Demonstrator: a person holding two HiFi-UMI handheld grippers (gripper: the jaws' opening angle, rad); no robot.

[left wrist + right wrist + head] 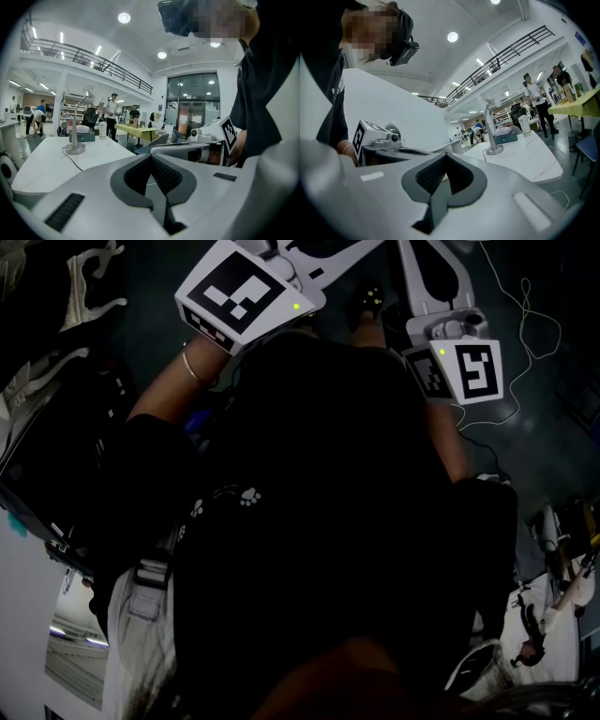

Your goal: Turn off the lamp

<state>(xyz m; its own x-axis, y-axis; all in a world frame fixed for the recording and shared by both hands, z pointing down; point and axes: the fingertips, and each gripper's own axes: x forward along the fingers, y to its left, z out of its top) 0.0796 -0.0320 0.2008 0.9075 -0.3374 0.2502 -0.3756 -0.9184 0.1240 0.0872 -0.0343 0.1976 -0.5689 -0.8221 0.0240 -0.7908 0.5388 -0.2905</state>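
Lamp: round metal base, slim curved stem, toward the far edge of the white tabletop. Left tool, right tool: ribbed dark pads pressed together.

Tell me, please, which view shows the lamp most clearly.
The left gripper view: the lamp stands whole on the white table, cord included. The right gripper view also shows it; the head view does not.

Head view looks steeply down; both gripper views face level, sharing the lamp and counter ahead.
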